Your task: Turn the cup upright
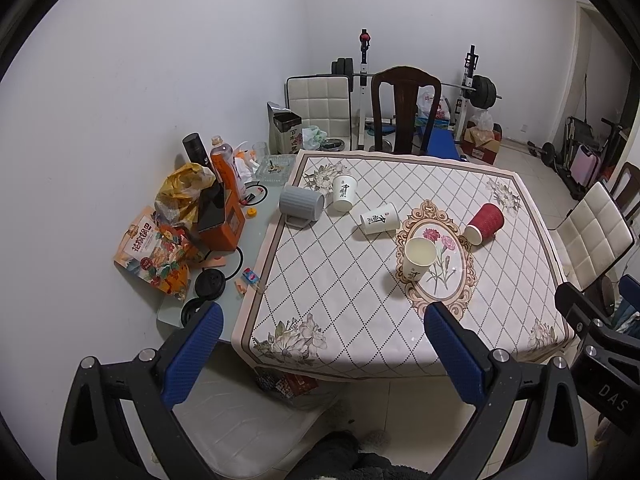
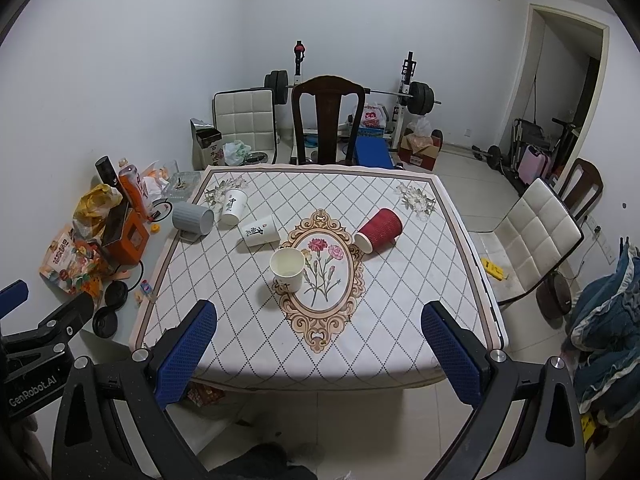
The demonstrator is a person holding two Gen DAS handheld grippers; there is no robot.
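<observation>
Red ribbed paper cup (image 2: 379, 229) on side, right of centre on counter (image 2: 400, 344); two white paper cups and grey mug also tipped. My right claw (image 2: 320, 344) and left claw (image 1: 322, 346) wide, empty, hanging short of counter. Risk: cup rolls or crushes under pinch.

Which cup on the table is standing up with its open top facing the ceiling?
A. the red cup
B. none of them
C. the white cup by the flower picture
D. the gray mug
C: the white cup at the edge of the flower picture shows its open mouth from above, while the red cup and the gray mug lie on their sides.
</observation>
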